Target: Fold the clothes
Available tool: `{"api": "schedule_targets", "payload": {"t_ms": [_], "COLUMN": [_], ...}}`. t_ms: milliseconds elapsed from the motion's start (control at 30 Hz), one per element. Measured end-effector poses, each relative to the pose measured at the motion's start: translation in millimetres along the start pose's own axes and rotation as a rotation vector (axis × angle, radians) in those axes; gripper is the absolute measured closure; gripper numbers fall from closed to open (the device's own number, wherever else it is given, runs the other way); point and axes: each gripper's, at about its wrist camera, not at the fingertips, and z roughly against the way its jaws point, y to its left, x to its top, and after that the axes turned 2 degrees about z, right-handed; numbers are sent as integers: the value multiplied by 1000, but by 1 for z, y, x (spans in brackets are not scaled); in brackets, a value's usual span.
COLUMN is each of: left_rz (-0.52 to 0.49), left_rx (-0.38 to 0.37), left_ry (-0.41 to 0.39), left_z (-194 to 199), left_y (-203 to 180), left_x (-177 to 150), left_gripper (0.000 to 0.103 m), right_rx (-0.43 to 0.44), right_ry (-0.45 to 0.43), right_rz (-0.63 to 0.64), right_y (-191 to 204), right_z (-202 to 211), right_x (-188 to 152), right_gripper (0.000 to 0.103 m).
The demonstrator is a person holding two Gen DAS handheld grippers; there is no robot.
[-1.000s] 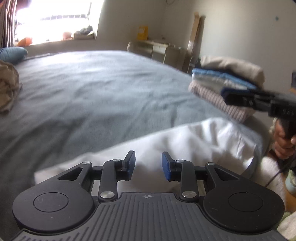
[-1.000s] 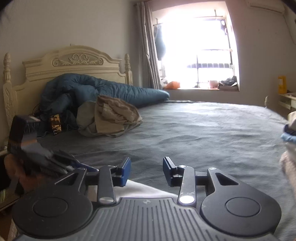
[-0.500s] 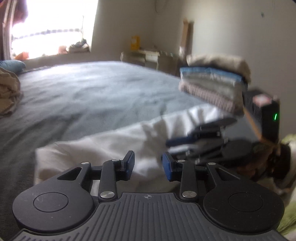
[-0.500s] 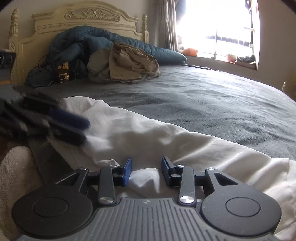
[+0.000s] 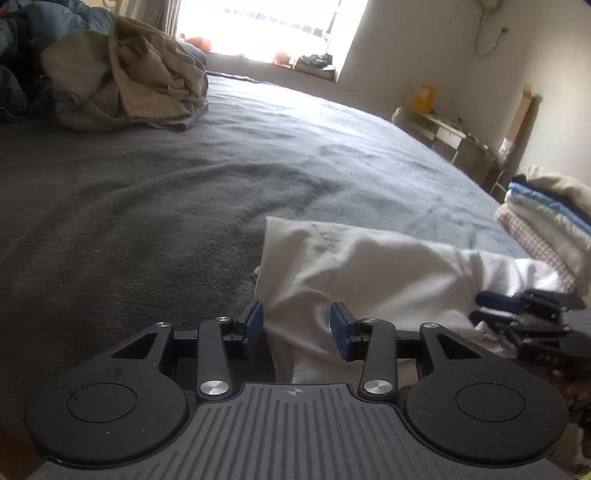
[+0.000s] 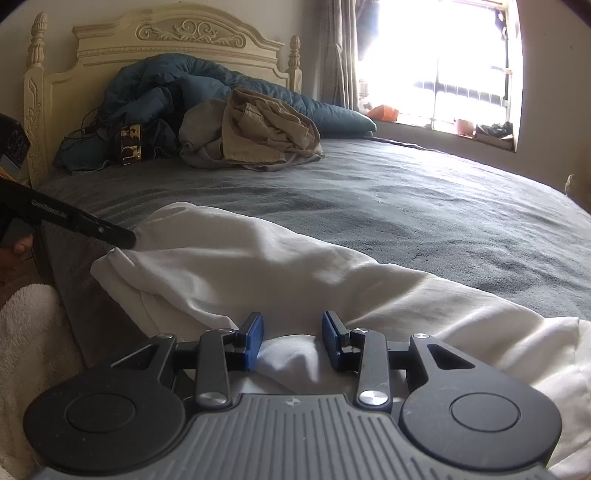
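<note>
Two claws work at the near edge of the bed (image 6: 424, 206). The left claw (image 5: 297, 328) stands partly open, its jaws having just been opening, with a fold of the one white garment (image 5: 369, 269) between the blue pads; whether they press it is hard to tell. The right claw (image 6: 292, 339) is likewise partly open over a bump of the same white garment (image 6: 295, 266), the pads not visibly pinching it. The garment lies crumpled along the near edge of the grey cover. At the right, one stack of folded clothes (image 5: 546, 218) is cut off by the frame. Far left, one heap of tan and grey unfolded clothes (image 6: 255, 133) lies before a blue duvet (image 6: 166, 81) and the cream headboard (image 6: 177, 33). One bright window (image 6: 443, 55) washes out.
</note>
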Motion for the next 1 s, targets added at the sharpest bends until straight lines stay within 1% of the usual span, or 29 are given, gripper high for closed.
{"api": "schedule_targets", "payload": {"t_ms": [100, 167, 233, 267, 300, 367, 433, 500, 567, 633, 733, 800, 867, 900, 967, 1000], "left_rz": [-8, -18, -38, -60, -94, -178, -221, -223, -206, -199, -196, -192, -194, -195, -197, -199], "left_rx": [-52, -120, -212, -241, -246, -228, -215, -202, -195, -182, -176, -176, -174, -174, -173, -173], "left_ry": [-75, -110, -97, -69, -38, 18, 48, 60, 66, 67, 65, 67, 67, 66, 62, 60], "left_z": [12, 10, -6, -18, -30, -49, -59, -62, -64, -62, -61, -62, -62, -62, -62, -62], "left_y": [-13, -28, -50, -62, -74, -94, -103, -102, -98, -94, -91, -90, -90, -91, -92, -92], "left_x": [16, 25, 27, 24, 18, 4, -7, -12, -12, -13, -15, -15, -15, -15, -16, -16], "left_gripper": [63, 62, 62, 62, 62, 62, 62, 62, 62, 62, 62, 61, 61, 61, 61, 61], "right_rx": [-8, -16, -28, -35, -44, -57, -80, -113, -153, -212, -327, -366, -385, -388, -381, -365], "right_ry": [-3, -9, -20, -29, -42, -91, -153, -192, -203, -194, -157, -161, -196, -216, -262, -282], "right_rz": [8, 11, 13, 13, 8, -25, -48, -72, -123, -205, -356, -480, -563, -581, -577, -552], "right_y": [1, 3, 5, 6, 7, 5, 0, -10, -28, -54, -96, -122, -136, -139, -137, -131], "right_z": [0, 0, 0, 1, 4, 16, 32, 46, 58, 68, 80, 91, 104, 111, 121, 124], "right_x": [0, -1, -2, -3, -3, -2, 1, 1, -6, -22, -55, -73, -78, -78, -70, -64], "right_gripper": [65, 65, 65, 65, 65, 64, 64, 65, 65, 65, 65, 65, 62, 62, 62, 62]}}
